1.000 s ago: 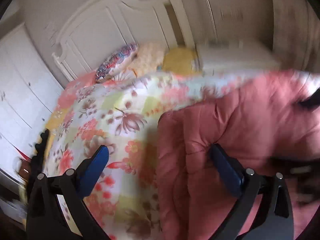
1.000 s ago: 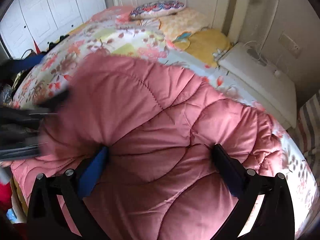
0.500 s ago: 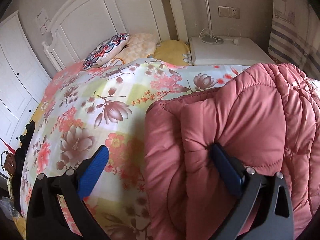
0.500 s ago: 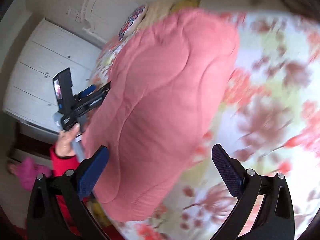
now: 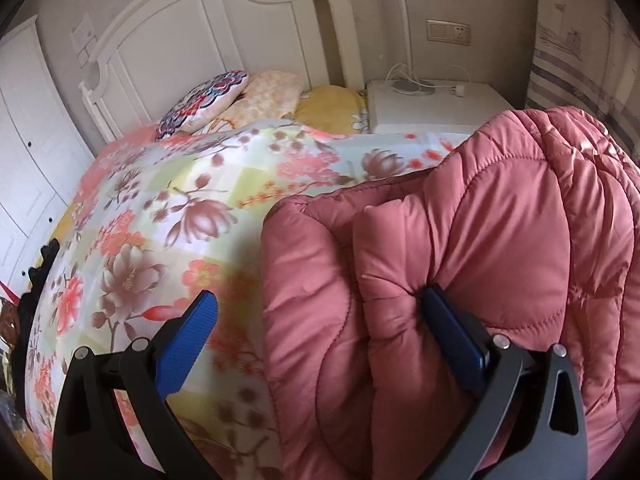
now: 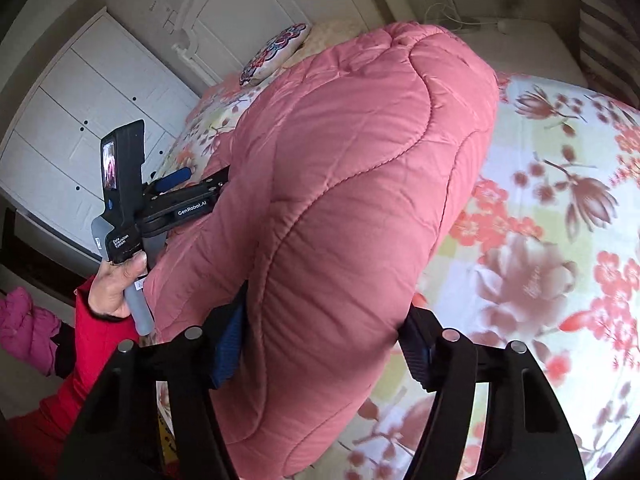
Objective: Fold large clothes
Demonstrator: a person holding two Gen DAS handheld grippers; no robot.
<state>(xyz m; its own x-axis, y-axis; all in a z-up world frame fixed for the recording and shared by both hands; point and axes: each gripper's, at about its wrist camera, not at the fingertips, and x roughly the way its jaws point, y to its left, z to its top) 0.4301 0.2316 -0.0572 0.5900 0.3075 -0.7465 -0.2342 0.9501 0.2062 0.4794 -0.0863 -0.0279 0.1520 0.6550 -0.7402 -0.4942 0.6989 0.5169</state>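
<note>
A large pink quilted coat (image 5: pixel 480 248) lies bunched on the floral bedspread (image 5: pixel 160 220). My left gripper (image 5: pixel 316 320) is open wide; its right finger presses into the coat's folded edge and its left finger hangs over the bedspread. In the right wrist view the coat (image 6: pixel 352 184) fills the middle, and my right gripper (image 6: pixel 320 344) has closed in around a thick fold of it, both fingers pressing the fabric. The left gripper (image 6: pixel 188 184) shows there at the coat's left side, held by a hand in a red sleeve.
White headboard (image 5: pixel 224 20) with pillows (image 5: pixel 204 100) stands at the far end. A white nightstand (image 5: pixel 432 100) with a lamp base stands beside the bed. White wardrobe doors (image 6: pixel 80 120) are on the left. A pink garment (image 6: pixel 24 332) lies off the bed.
My right gripper swung from over the coat to its side and narrowed onto a fold. The left gripper stayed open at the coat's edge and steadied.
</note>
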